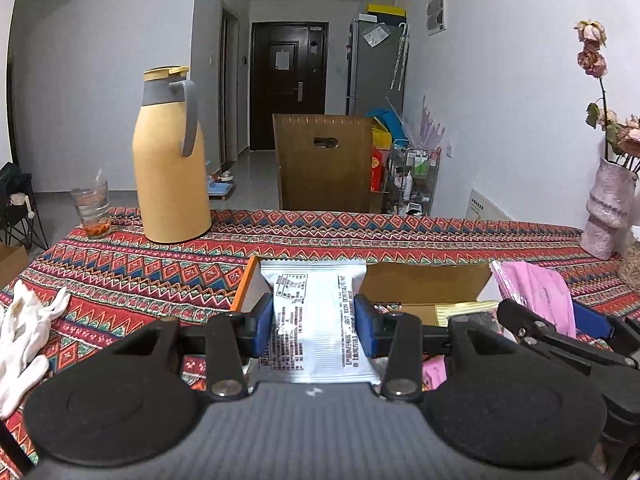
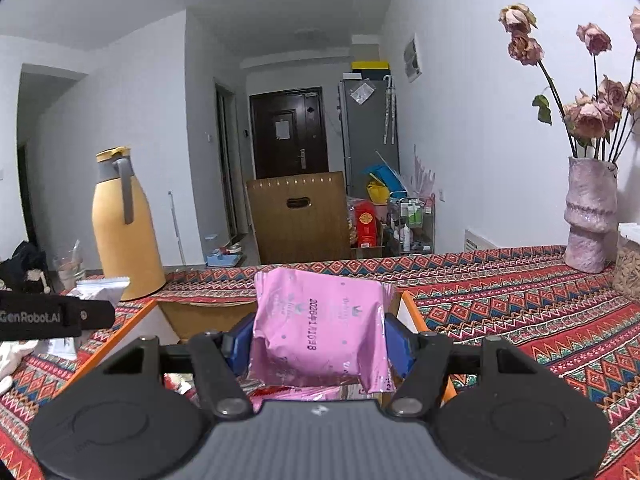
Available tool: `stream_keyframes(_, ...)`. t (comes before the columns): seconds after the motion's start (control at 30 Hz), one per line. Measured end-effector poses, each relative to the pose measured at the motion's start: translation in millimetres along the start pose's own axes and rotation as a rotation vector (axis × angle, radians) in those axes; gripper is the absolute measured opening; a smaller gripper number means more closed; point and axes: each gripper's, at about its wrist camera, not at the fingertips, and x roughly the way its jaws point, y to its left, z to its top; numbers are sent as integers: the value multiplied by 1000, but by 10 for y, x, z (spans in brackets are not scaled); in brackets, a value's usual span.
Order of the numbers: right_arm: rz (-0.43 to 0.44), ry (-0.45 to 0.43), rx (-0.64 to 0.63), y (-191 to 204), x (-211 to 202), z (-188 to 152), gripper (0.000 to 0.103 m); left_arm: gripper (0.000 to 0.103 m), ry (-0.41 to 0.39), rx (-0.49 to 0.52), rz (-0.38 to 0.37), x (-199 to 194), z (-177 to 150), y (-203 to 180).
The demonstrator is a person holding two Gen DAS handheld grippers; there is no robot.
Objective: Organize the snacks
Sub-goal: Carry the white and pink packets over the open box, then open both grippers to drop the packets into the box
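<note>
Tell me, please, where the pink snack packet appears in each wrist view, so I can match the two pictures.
Left wrist view: the pink snack packet sits at the right edge, held in the right gripper, beside the cardboard box.
Right wrist view: it fills the lower centre, clamped between the blue pads.
Shared landmark: the yellow thermos jug, at the left on the patterned tablecloth.

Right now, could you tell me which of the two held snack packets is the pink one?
The pink packet sits in the right gripper; the left gripper holds a silver-white packet with black print.
</note>
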Motion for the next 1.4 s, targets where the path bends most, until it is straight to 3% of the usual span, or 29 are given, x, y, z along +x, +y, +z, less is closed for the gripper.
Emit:
stream_keyframes(0.37, -4, 55, -9, 6, 172, -138, 64, 43, 43, -18, 11, 345, -113, 43)
stream_keyframes(0.67, -10, 82, -25, 36, 198, -193, 65, 44, 34, -27, 0, 313, -141, 105)
stream_keyframes(0.73, 2, 89, -20, 24, 189, -198, 71, 51, 25, -28, 4, 297, -137, 109)
stream_keyframes(0.8, 5, 77, -14, 13, 158, -190, 77, 76, 12, -32, 11, 276, -133, 118)
stream_keyframes(0.93, -2, 41, 18, -32, 74, -166, 101, 102, -28, -41, 35, 199, -123, 136)
stream_keyframes(1.27, -10, 18, 56, -111, -6, -125, 103, 103, -39, -30, 58, 100, -56, 111)
stream_keyframes(1.4, -17, 54, 59, -122, 43, -124, 103, 103, -46, -24, 74, -24, -20, 141)
